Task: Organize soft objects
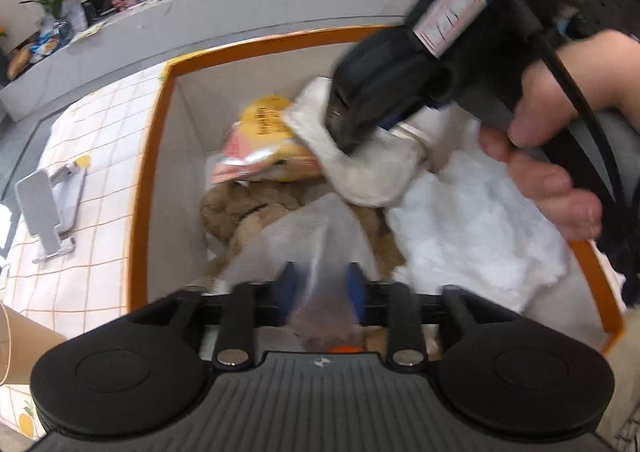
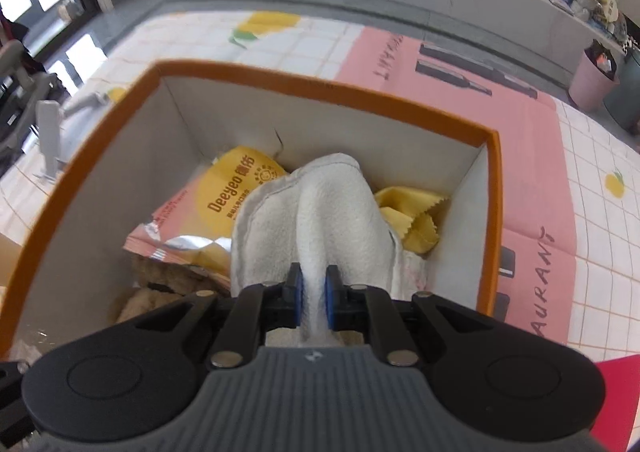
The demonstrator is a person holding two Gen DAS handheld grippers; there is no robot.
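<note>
My right gripper (image 2: 314,294) pinches a fold of the white towel (image 2: 320,212) over the orange-rimmed box (image 2: 320,86) at frame centre, while the left gripper (image 1: 320,284) has its fingers apart around a limp grey cloth (image 1: 312,236); both look soft and light, best gripped at a bunched fold.

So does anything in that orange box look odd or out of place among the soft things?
One thing stands out: a crinkly yellow and pink packet with a foil edge lies in the orange-rimmed box, tilted against the towels and plush. It looks like packaging, not cloth. The white towel in the right gripper partly covers it.
</note>
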